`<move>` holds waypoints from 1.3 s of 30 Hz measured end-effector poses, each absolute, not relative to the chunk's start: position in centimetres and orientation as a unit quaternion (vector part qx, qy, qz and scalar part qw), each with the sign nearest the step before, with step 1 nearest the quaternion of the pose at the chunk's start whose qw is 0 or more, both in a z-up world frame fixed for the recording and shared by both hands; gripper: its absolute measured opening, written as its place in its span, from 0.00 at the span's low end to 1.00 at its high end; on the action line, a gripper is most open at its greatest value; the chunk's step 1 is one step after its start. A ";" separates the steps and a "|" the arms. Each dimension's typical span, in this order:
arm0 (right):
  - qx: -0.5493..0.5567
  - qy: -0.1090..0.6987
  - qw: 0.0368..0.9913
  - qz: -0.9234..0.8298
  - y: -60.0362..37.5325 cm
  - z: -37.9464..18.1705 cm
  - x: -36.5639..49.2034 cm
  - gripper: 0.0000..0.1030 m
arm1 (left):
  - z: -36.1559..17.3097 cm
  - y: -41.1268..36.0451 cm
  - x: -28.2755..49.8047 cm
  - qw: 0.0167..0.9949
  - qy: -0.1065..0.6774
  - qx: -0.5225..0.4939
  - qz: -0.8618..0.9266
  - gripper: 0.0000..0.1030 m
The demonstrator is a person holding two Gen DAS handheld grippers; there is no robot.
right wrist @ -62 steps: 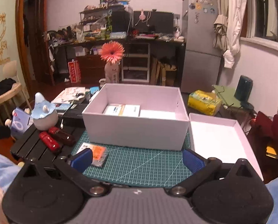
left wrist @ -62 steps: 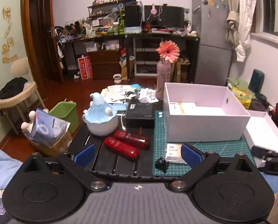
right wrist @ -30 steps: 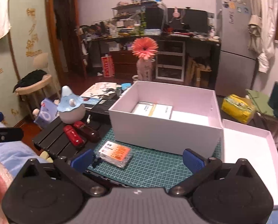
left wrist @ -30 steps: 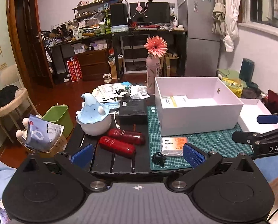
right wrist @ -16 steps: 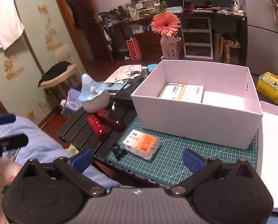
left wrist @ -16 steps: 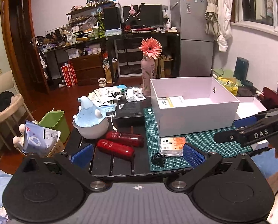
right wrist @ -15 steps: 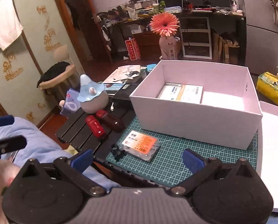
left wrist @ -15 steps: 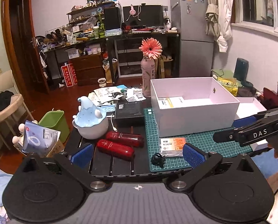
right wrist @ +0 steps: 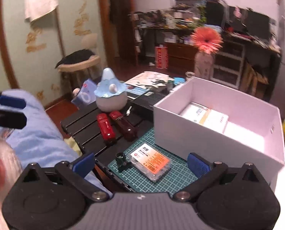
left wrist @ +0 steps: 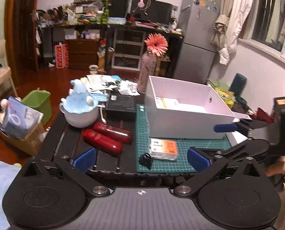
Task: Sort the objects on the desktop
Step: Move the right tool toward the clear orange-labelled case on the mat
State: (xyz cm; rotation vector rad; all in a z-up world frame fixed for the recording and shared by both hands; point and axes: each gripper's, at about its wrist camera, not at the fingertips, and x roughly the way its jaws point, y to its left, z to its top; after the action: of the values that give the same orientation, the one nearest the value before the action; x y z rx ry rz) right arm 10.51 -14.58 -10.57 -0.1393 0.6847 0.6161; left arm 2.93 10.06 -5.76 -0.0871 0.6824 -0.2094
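A clear pack with an orange label (right wrist: 151,161) lies on the green cutting mat (right wrist: 173,178), a small black clip (right wrist: 122,160) just left of it. My right gripper (right wrist: 141,164) hovers open above both, holding nothing. Behind them stands the open white box (right wrist: 200,140) with flat white packets (right wrist: 205,117) inside. Two red cylinders (left wrist: 102,140) lie side by side on the black slatted table (left wrist: 65,140). My left gripper (left wrist: 141,161) is open and empty at the table's near edge. The pack (left wrist: 163,147) sits ahead of it. The right gripper's fingers (left wrist: 225,128) reach in from the right.
A blue-and-white figurine (left wrist: 79,105) and a black flat box (left wrist: 121,105) sit behind the cylinders, with loose papers (left wrist: 102,82) and a pink vase with a flower (left wrist: 149,72) further back. The box lid (right wrist: 284,176) lies to the right. A green bin (left wrist: 37,103) stands on the floor.
My right gripper has swung left and lowered over the orange pack and clip. The left gripper has shifted slightly right. Both stay open and nothing on the table moved.
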 end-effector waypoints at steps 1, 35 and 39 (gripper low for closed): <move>-0.070 0.330 0.891 0.305 -14.5 -10.7 10.8 1.00 | -5.8 10.1 3.0 0.936 0.335 -0.043 -0.103 1.00; -0.175 0.336 0.842 0.384 -10.8 -18.3 17.7 1.00 | -5.7 8.8 2.4 0.943 0.319 0.001 -0.090 1.00; -0.181 0.343 0.840 0.379 -11.1 -19.2 18.1 1.00 | -5.7 8.9 2.3 0.945 0.316 0.001 -0.087 1.00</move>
State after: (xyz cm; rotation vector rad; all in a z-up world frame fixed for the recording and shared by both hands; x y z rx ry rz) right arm 18.13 -11.12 -19.20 -0.3816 0.7261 0.8007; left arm 2.31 8.85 -5.70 0.0027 0.6439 -0.1779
